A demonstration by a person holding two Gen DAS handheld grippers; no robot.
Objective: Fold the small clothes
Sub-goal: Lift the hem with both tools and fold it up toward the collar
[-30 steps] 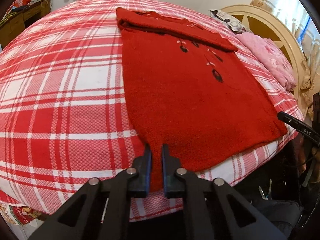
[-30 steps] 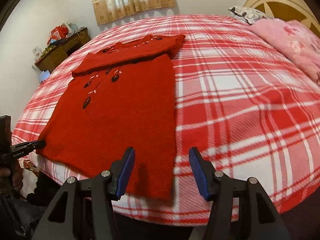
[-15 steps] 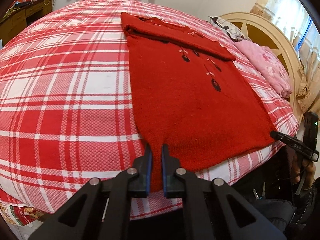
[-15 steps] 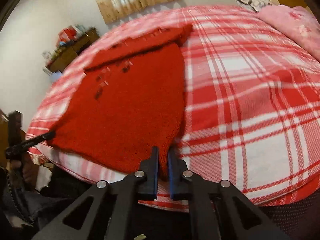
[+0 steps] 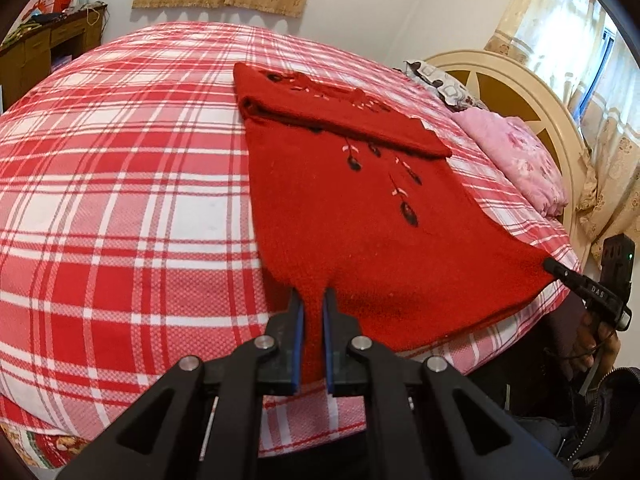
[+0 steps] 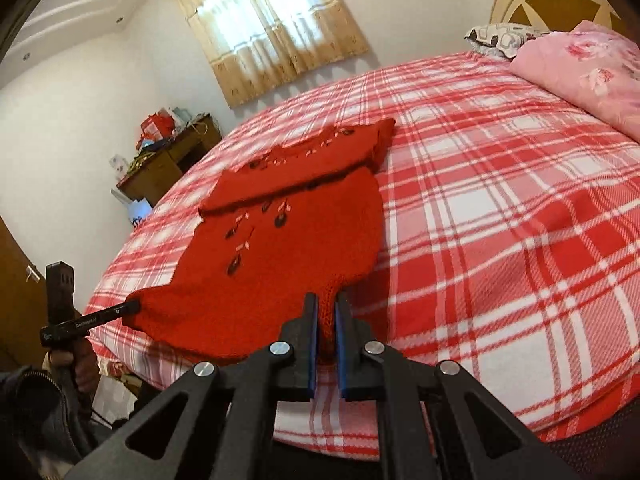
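We see the red knitted sweater (image 5: pixel 360 216) spread on the red-and-white plaid bedspread (image 5: pixel 120 200), its top part folded over toward us, its hem at the near edge of the bed. The left gripper (image 5: pixel 313 312) is clenched on 1 hem corner, the knit pinched between its blue pads (image 5: pixel 297 344); the right gripper (image 6: pixel 327 316) is clamped on the other hem corner, a bunched strip of knit squeezed between its jaws. Both corners are raised off the bedspread, and the hem sags between them. The left wrist view shows the cream round headboard (image 5: pixel 520 92), a pink floral quilt (image 5: pixel 516 156) beside the sweater, and the right gripper's finger tip at the far corner. The right wrist view alone shows the curtained window (image 6: pixel 268 28), a cluttered wooden desk (image 6: pixel 168 164), and the person's hand (image 6: pixel 76 364) gripping the left tool's handle.
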